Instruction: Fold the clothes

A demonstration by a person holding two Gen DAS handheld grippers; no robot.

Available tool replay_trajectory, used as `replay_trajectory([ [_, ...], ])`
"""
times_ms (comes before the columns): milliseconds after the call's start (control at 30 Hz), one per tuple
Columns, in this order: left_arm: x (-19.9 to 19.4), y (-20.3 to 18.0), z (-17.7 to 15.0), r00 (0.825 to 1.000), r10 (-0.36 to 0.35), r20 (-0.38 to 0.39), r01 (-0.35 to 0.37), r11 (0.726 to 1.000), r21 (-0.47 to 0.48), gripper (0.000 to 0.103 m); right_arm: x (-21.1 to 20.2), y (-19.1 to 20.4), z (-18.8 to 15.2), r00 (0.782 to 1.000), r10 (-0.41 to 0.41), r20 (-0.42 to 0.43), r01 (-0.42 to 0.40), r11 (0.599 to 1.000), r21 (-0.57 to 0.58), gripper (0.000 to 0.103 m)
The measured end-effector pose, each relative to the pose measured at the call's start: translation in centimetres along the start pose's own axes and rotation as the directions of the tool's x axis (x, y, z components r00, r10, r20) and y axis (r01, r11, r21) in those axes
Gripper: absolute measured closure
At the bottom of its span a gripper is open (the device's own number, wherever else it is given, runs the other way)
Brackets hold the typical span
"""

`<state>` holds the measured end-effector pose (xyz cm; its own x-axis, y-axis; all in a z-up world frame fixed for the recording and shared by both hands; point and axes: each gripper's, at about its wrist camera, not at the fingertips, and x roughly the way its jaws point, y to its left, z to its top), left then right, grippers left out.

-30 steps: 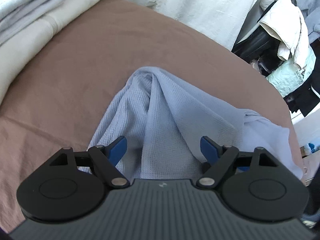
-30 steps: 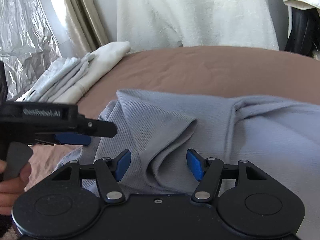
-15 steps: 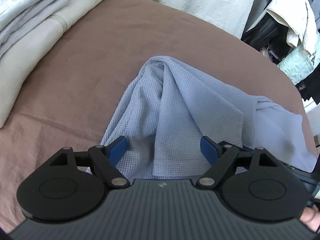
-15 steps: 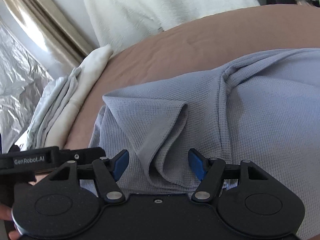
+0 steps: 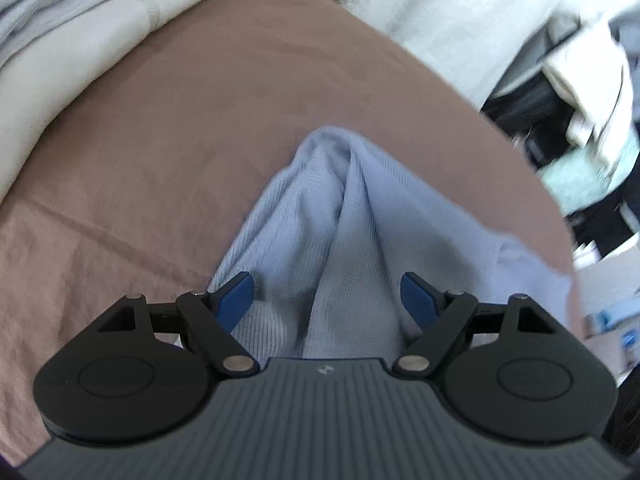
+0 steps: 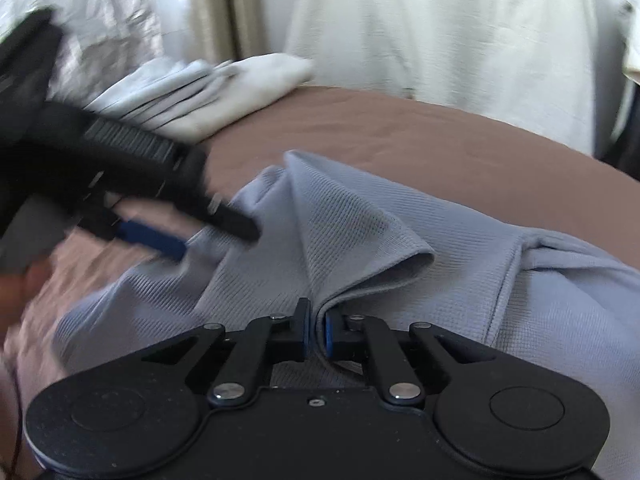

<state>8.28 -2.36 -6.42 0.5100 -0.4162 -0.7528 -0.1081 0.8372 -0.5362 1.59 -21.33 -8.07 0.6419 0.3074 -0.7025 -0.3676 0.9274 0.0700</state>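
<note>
A light blue waffle-knit garment (image 5: 352,216) lies crumpled on the brown bed cover (image 5: 180,128). My left gripper (image 5: 328,292) hovers over its near end, jaws wide apart, with a ridge of fabric between the blue pads but untouched. In the right wrist view the garment (image 6: 400,216) shows a folded flap. My right gripper (image 6: 318,330) is closing, and its pads pinch the edge of that fold. The left gripper (image 6: 216,236) also shows blurred at the left, open above the garment's left side.
A stack of folded pale clothes (image 5: 60,28) sits at the bed's far left, also seen as the stack (image 6: 224,88). White cloth (image 6: 440,20) hangs behind the bed. Dark bags and heaped clothes (image 5: 580,100) crowd the right. A hand (image 6: 16,292) holds the left gripper.
My right gripper's jaws went from wide apart to pinched on the garment's fold. The left gripper moved in over the garment's left side, still open.
</note>
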Motion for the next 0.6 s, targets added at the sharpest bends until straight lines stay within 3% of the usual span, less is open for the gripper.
replay_trajectory([
  [167, -0.4, 1.0, 0.3, 0.999, 0.018, 0.051, -0.016, 0.999, -0.029, 0.024, -1.5, -2.0, -0.3, 0.992, 0.113, 0.050, -0.117, 0.990, 0.085, 0.088],
  [233, -0.2, 1.5, 0.5, 0.998, -0.015, 0.055, 0.018, 0.998, -0.059, 0.025, -1.7, -2.4, -0.4, 0.991, 0.114, 0.068, -0.121, 0.986, 0.115, 0.088],
  [333, -0.1, 1.6, 0.7, 0.997, -0.053, 0.058, 0.057, 0.996, -0.068, 0.027, -1.5, -2.6, -0.2, 0.992, 0.099, 0.083, -0.109, 0.986, 0.128, 0.077],
  [433, 0.2, 1.3, 0.2, 0.998, -0.047, 0.043, 0.049, 0.998, -0.044, 0.028, -0.8, -2.2, -0.1, 0.994, 0.055, 0.091, -0.065, 0.992, 0.111, 0.077],
  [467, 0.3, 1.9, -0.5, 0.997, -0.073, 0.014, 0.074, 0.993, -0.091, 0.028, -0.7, -1.9, -0.1, 0.994, 0.039, 0.103, -0.050, 0.994, 0.101, 0.077],
  [500, 0.4, 2.5, -1.2, 0.995, -0.101, -0.014, 0.098, 0.985, -0.139, 0.028, -0.6, -1.5, -0.2, 0.993, 0.026, 0.113, -0.037, 0.995, 0.091, 0.078],
  [600, 0.2, 3.6, -2.6, 0.983, -0.182, -0.040, 0.167, 0.957, -0.236, 0.028, -0.3, -0.3, -0.8, 0.990, 0.011, 0.142, -0.016, 0.999, 0.040, 0.095],
])
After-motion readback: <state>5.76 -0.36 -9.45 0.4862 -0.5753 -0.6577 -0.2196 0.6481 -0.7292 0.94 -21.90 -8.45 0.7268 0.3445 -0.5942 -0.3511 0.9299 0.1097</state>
